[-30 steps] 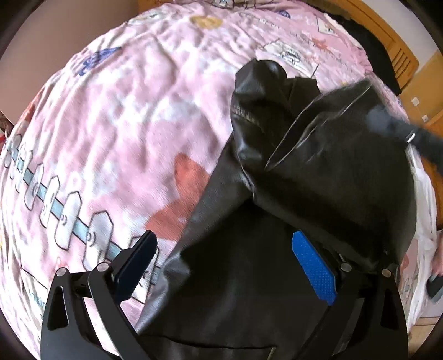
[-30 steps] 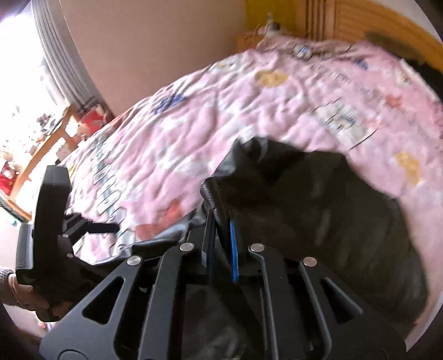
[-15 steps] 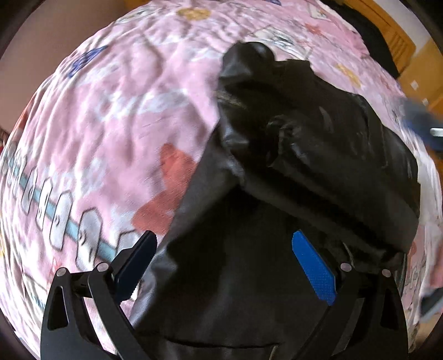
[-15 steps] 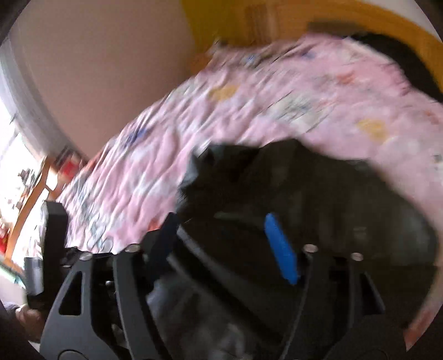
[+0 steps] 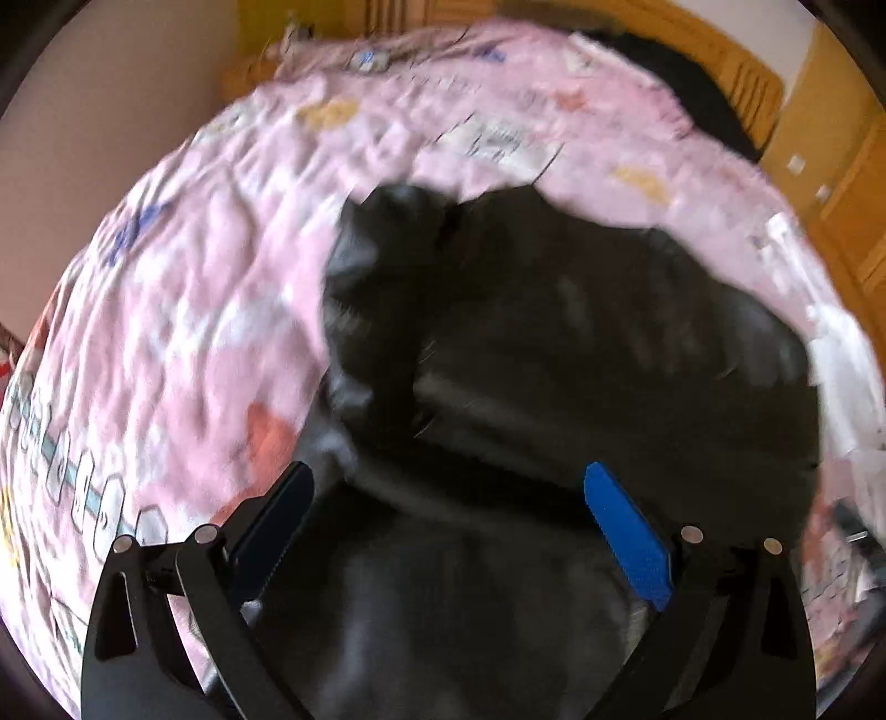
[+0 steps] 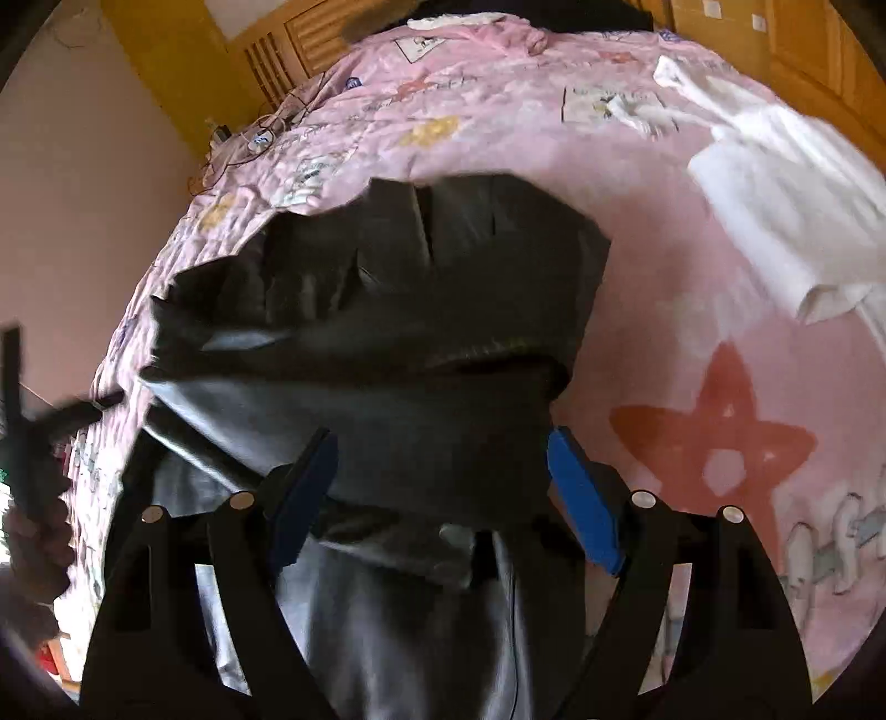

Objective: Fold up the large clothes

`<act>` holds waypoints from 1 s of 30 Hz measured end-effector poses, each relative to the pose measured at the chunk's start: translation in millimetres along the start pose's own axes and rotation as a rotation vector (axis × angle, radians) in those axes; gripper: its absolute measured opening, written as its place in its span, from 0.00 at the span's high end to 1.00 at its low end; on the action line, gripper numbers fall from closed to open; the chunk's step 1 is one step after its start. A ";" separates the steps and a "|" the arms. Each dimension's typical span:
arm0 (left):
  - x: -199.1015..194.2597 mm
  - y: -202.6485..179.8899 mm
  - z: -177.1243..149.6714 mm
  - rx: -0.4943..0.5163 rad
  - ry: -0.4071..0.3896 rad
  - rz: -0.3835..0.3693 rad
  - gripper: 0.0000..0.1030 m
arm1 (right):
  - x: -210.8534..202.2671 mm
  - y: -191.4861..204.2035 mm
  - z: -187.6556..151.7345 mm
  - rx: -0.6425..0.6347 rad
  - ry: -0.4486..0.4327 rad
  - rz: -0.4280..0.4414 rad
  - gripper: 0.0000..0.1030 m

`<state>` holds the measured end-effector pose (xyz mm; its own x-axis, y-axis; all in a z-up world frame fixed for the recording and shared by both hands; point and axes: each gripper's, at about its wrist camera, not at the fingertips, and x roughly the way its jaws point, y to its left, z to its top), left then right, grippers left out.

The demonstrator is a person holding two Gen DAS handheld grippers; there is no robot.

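Observation:
A large black leather-like jacket lies on the pink patterned bedspread, its upper part folded over the lower part. It also fills the middle of the right wrist view. My left gripper is open and empty, its jaws wide apart just above the jacket's near part. My right gripper is open and empty too, hovering over the near edge of the folded layer. The left view is motion-blurred.
A white garment lies crumpled on the bedspread at the far right. A wooden headboard and a dark garment are at the bed's far end. Cables lie at the far left edge. Wooden cupboards stand to the right.
My right gripper opened and let go of the jacket flap, which now lies folded over the jacket; it then swung right. My left gripper stayed open and pulled back and tilted up.

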<state>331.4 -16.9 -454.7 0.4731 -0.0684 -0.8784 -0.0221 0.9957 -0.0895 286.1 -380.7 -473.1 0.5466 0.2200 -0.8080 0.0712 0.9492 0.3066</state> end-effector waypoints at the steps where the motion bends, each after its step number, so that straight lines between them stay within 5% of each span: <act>1: 4.0 -10.9 4.6 0.025 0.010 -0.005 0.08 | 15.3 1.9 -1.9 -0.025 0.022 -0.045 0.26; 6: 70.0 -39.0 10.8 0.107 0.130 0.194 0.07 | 51.6 2.8 -12.5 -0.122 0.069 -0.212 0.26; 10: 104.5 -24.5 -5.6 0.087 0.231 0.292 0.06 | 49.3 -11.3 -15.9 -0.065 0.133 -0.169 0.26; 14: 97.2 -28.2 -23.1 0.181 0.199 0.386 0.06 | 2.2 -33.4 3.2 0.042 0.025 -0.067 0.26; 17: 77.2 -29.4 -25.3 0.179 0.170 0.385 0.07 | -1.6 -66.2 37.4 0.216 0.045 0.050 0.26; 20: 30.3 -48.7 -9.5 0.134 0.022 0.321 0.08 | 21.2 -79.7 71.8 0.243 0.091 0.048 0.26; 23: 3.0 -80.7 8.3 0.142 -0.088 0.269 0.08 | 59.9 -84.5 90.8 0.204 0.206 -0.061 0.27; 26: 22.6 -104.7 24.1 0.147 -0.039 0.218 0.08 | 81.2 -88.0 97.2 0.237 0.220 0.027 0.65; 30: 75.6 -113.2 15.3 0.183 0.042 0.313 0.08 | 87.5 -80.5 104.4 0.203 0.207 0.039 0.84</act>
<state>383.1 -133.9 -503.8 0.4313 0.2427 -0.8689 0.0002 0.9631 0.2691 415.3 -461.3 -515.9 0.3715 0.3166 -0.8728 0.2303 0.8793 0.4169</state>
